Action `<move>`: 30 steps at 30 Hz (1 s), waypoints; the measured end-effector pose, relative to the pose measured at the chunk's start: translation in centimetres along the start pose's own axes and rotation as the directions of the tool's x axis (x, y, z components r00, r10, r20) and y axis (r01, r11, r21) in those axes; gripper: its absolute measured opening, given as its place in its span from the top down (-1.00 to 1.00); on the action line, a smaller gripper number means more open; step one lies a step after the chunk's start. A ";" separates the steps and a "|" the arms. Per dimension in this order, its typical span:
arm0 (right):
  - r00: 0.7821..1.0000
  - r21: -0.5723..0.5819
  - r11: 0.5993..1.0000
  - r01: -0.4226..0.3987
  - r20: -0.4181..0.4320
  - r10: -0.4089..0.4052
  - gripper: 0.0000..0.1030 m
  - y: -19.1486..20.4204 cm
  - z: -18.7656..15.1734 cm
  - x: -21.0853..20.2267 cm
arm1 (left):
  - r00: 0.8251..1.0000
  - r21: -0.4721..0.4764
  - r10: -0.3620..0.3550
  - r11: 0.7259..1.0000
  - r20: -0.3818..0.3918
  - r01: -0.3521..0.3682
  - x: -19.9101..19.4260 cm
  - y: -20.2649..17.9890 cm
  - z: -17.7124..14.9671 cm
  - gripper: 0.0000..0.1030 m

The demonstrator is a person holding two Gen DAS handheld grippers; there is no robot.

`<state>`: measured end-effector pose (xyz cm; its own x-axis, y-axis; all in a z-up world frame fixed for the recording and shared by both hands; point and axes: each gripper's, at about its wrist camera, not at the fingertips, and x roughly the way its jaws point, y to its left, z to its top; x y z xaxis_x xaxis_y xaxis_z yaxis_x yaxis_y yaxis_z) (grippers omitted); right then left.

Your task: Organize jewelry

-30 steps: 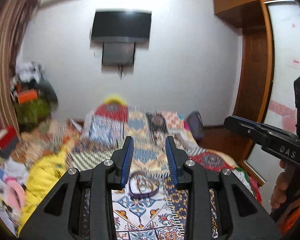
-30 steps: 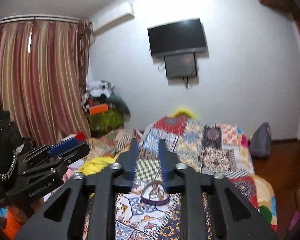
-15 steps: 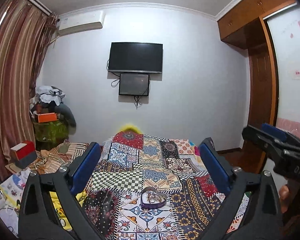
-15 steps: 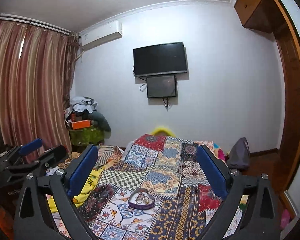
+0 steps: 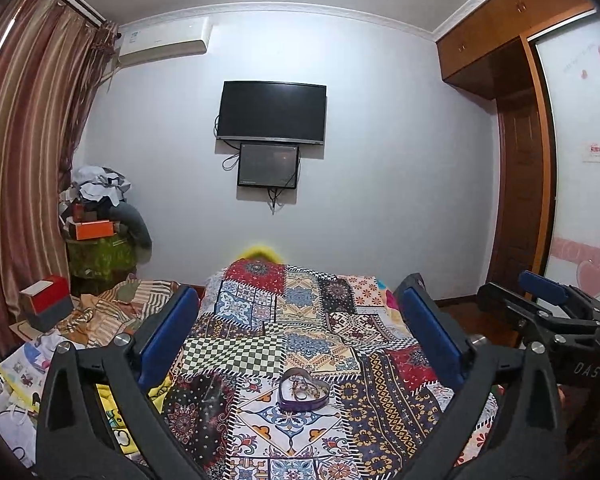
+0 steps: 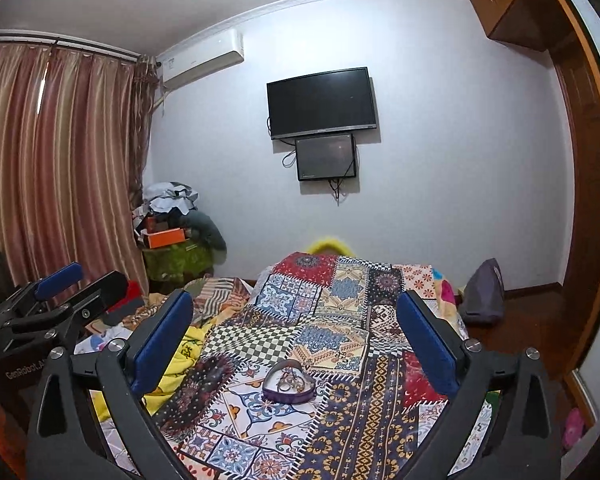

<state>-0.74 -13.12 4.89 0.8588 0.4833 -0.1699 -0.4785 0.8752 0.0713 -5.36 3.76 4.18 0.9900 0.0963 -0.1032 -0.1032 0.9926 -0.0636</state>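
Black hand-held gripper [image 5: 300, 336], blue pads [image 5: 168, 334], silver screws

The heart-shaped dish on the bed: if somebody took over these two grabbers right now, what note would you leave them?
Left gripper: wide open, holding nothing.
Right gripper: wide open, holding nothing.
Heart-shaped dish: sits on the patchwork bedspread, ahead of both grippers, with small jewelry pieces piled inside. Neither gripper touches it.
Done: nothing that can be seen; no piece lies outside the dish.
Left: reach the dish and sort the jewelry. The pieces are too small to tell apart from here.
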 end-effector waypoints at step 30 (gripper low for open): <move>1.000 -0.003 1.000 0.002 -0.002 -0.002 -0.97 -0.4 0.4 -0.4 | 1.000 0.001 0.009 1.000 -0.018 -0.009 0.6 -0.6 -0.5 -0.99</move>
<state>-0.80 -13.64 5.35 0.8591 0.4819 -0.1724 -0.4777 0.8759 0.0680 -4.74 3.23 3.65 0.9872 0.1040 -0.1212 -0.1120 0.9918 -0.0613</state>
